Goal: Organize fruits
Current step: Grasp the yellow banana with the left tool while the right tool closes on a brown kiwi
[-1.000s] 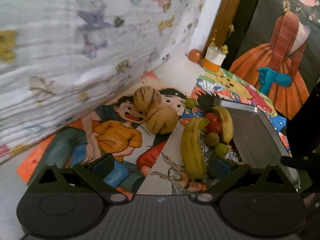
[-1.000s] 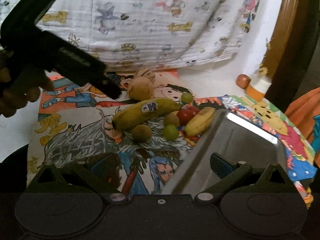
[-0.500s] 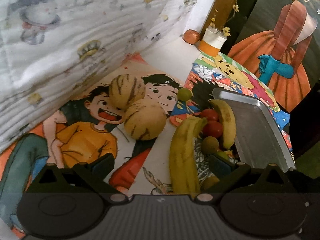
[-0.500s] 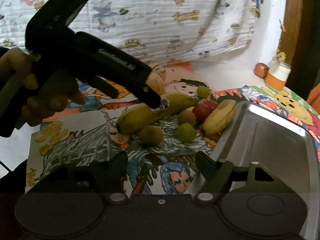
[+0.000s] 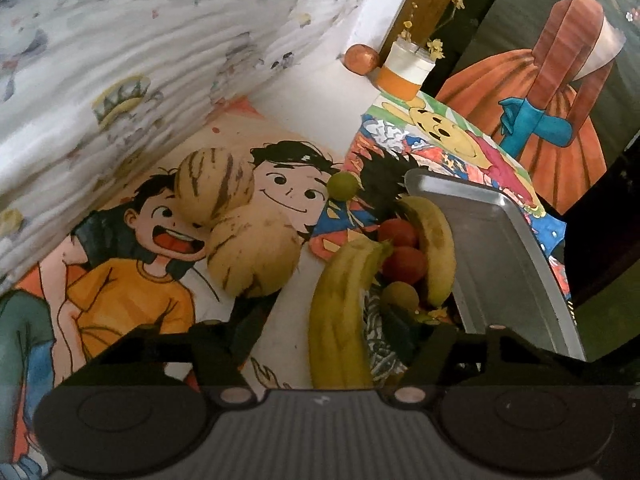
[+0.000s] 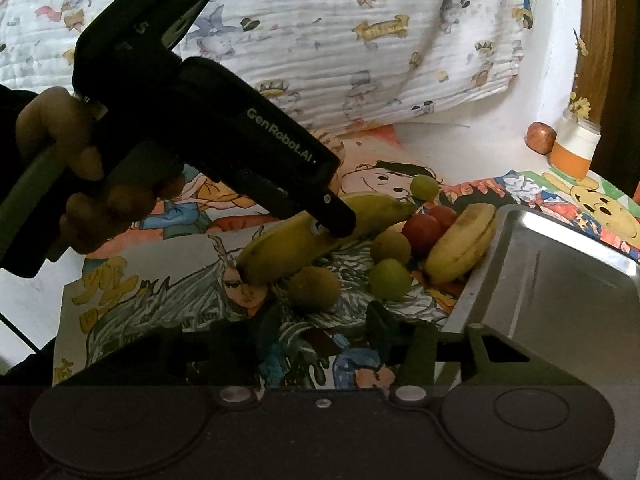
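Printed sheet (image 6: 360,40) hangs across the back. Cartoon mats (image 5: 132,280) cover the floor. Steel tray (image 5: 500,248) sits at the right, its bottom bare; fruit lies in a cluster just left of its rim.

Left gripper (image 5: 324,332) reaches in from the left, held in a hand (image 6: 80,184). Its jaws have just been closing; the large banana (image 5: 340,320) lies between them, the near tip touching the peel in the right view; whether both pads press cannot be told.

Right gripper (image 6: 320,328) hovers low before the fruit; jaws have just been closing, now part-spread with nothing between.

Two striped melons (image 5: 248,256), touching, sit left of the cluster. Small banana (image 6: 460,248) leans against the tray rim. Two red tomatoes (image 6: 424,228), touching, lie between the bananas. Brown fruits (image 6: 314,288) and green fruits (image 6: 390,278) sit in front; one green fruit (image 6: 425,186) lies apart, behind.
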